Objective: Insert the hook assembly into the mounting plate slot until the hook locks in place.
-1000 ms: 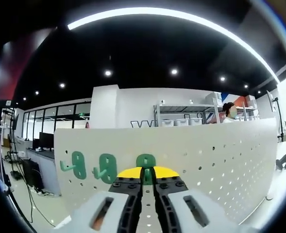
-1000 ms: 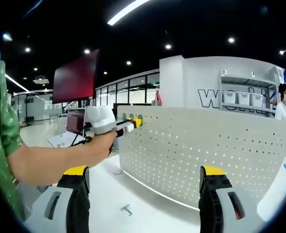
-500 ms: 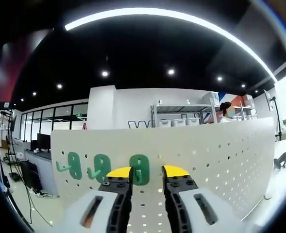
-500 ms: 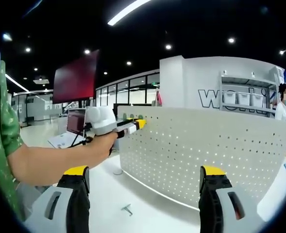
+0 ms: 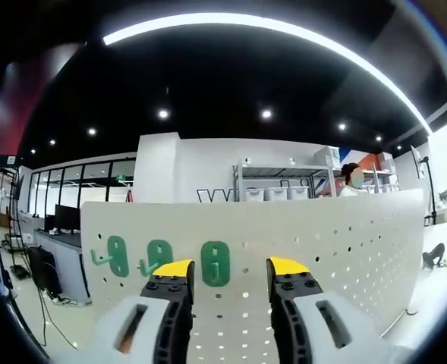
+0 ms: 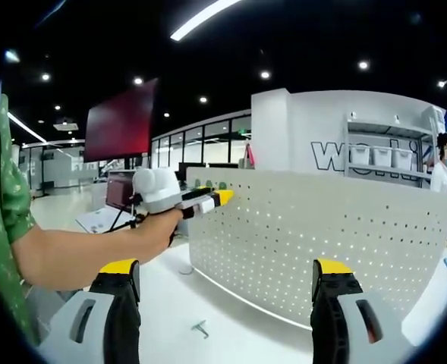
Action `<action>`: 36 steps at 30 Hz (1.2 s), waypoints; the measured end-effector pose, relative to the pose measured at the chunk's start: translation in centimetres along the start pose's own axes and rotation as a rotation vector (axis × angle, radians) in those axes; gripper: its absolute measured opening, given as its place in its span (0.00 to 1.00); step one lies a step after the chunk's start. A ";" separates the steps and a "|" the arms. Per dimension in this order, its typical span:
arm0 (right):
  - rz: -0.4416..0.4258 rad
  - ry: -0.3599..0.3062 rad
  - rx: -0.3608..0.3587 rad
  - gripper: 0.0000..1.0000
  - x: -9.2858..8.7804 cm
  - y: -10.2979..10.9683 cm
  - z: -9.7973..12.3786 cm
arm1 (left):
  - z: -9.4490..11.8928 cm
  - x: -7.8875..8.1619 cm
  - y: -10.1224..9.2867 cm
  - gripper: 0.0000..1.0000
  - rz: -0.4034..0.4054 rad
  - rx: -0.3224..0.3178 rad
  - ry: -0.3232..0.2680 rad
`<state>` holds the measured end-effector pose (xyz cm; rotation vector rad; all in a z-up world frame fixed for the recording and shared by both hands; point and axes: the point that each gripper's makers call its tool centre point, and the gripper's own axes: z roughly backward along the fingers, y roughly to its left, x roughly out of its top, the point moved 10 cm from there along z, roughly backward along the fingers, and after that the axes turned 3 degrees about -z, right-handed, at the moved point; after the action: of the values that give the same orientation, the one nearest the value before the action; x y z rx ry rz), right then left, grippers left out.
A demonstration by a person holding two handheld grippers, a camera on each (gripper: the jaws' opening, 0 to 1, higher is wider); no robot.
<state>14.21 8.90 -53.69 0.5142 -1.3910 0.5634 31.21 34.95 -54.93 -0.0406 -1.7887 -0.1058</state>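
In the left gripper view, the left gripper (image 5: 227, 284) rises from the bottom centre with its jaws spread apart and nothing between them. In the gap, just above the yellow tips, a green hook (image 5: 215, 263) sits flat on the white perforated mounting plate (image 5: 337, 243). Two more green hooks (image 5: 138, 258) hang to its left in the same row. The spread jaws with the hook seated on the plate suggest the hook is let go and likely locked, though the latch itself cannot be seen.

In the right gripper view, the right gripper (image 6: 227, 292) stands wide apart and empty at the bottom, held well back from the plate, probably just waiting. This view adds what the other lacks: the person's hand (image 6: 151, 227) at centre left holding the left gripper up to the plate's upper left edge, and a small metal piece (image 6: 199, 328) lying on the white table (image 6: 162, 303) at lower centre.
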 end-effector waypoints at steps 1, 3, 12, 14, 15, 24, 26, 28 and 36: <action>0.001 -0.001 0.000 0.96 0.0 0.1 0.0 | 0.2 0.0 0.0 0.43 -0.001 -0.001 0.001; 0.002 -0.004 0.001 0.96 0.1 0.2 0.1 | 0.4 0.0 -0.1 0.43 -0.005 -0.006 0.003; 0.005 -0.014 -0.002 0.96 0.4 0.5 0.6 | 1.9 0.7 -0.2 0.49 -0.007 -0.020 0.013; 0.008 -0.018 -0.002 0.96 0.5 0.6 0.8 | 2.3 0.9 -0.2 0.50 -0.010 -0.021 0.012; 0.009 -0.019 -0.002 0.96 0.6 0.7 0.8 | 2.5 1.0 -0.2 0.50 -0.008 -0.023 0.010; 0.018 -0.035 0.003 0.96 1.0 1.4 1.4 | 4.8 2.6 -0.5 0.52 -0.012 -0.044 -0.002; 0.016 -0.037 0.003 0.96 1.0 1.5 1.6 | 5.3 2.9 -0.5 0.53 -0.010 -0.050 -0.004; 0.013 -0.038 0.005 0.96 1.0 1.8 1.8 | 5.8 3.2 -0.6 0.54 -0.010 -0.059 0.000; 0.011 -0.032 -0.001 0.96 0.5 2.5 2.9 | 8.6 4.0 -0.7 0.56 -0.010 -0.089 0.010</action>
<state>10.46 9.02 -52.83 0.5167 -1.4251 0.5660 21.95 34.93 -52.86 -0.0951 -1.7733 -0.1928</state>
